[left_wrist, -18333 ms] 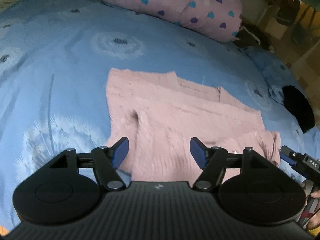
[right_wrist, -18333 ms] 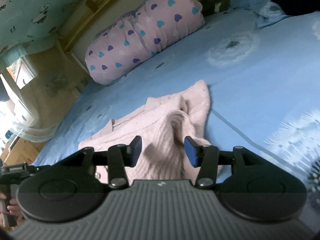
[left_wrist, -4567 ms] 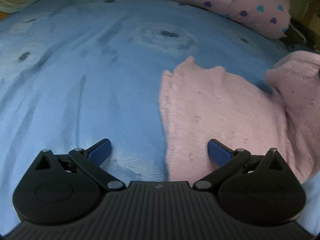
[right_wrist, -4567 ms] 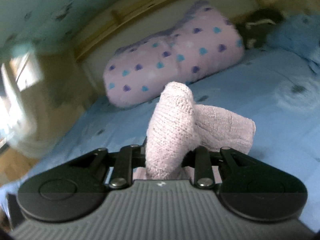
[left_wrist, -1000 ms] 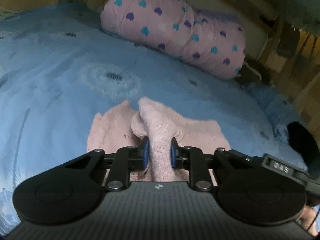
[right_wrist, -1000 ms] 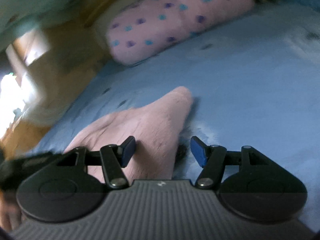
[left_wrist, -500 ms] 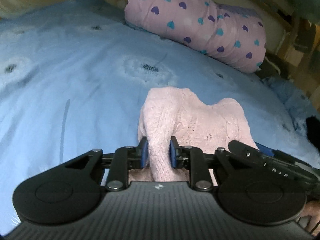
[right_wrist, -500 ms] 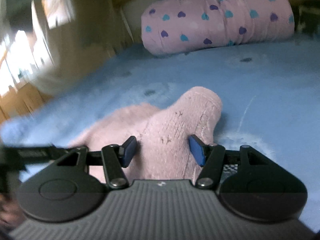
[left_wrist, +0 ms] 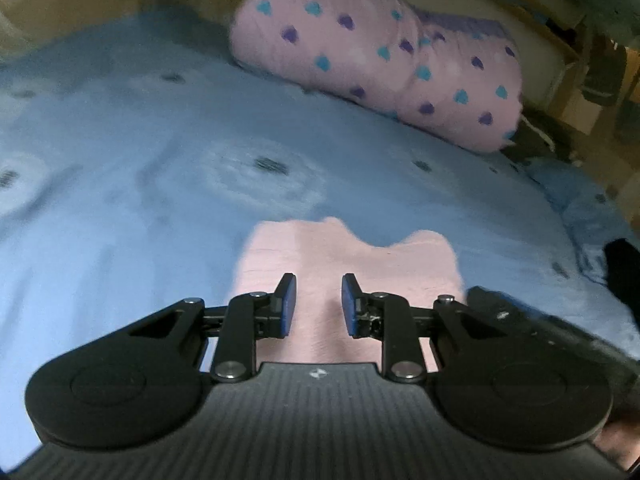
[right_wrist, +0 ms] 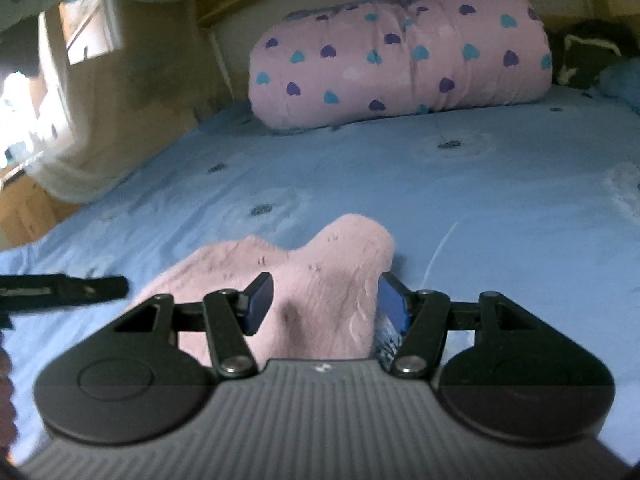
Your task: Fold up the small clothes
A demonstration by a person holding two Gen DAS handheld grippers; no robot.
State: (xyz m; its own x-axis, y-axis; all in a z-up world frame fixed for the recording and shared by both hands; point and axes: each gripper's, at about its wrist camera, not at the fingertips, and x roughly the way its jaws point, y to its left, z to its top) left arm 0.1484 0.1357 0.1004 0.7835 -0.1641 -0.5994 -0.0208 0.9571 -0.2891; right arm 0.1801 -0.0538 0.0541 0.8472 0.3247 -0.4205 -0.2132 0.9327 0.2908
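A: Where does the pink knit garment (left_wrist: 348,256) lie against the left gripper (left_wrist: 316,304)?

B: Flat on the blue bedsheet (left_wrist: 132,200), folded into a compact shape, under and ahead of the fingers; the blue pads stand a narrow gap apart with nothing pinched between them, and the knit shows through that gap as surface lying below; those jaws have just been opening, and they hold nothing.

A: And the right gripper (right_wrist: 320,300)?

B: There a raised hump of the garment (right_wrist: 320,264) sits between the jaws; they stand about half open and have just been closing; the right pad (right_wrist: 394,306) lies against the edge of the fold, while the left pad (right_wrist: 258,306) seems to be just touching or just short of the cloth; I cannot tell whether it presses.

A: What does one camera give that the other lacks?

B: The left wrist view shows the garment's far edge with its shallow notch, a dark object (left_wrist: 620,276) at the right side of the bed, and the black body of the right gripper (left_wrist: 532,320) close beside it; the right wrist view shows the left gripper (right_wrist: 64,286) as a dark bar at the left, plus a bright window (right_wrist: 24,92); both show the pink pillow with hearts (right_wrist: 400,60) at the head of the bed.
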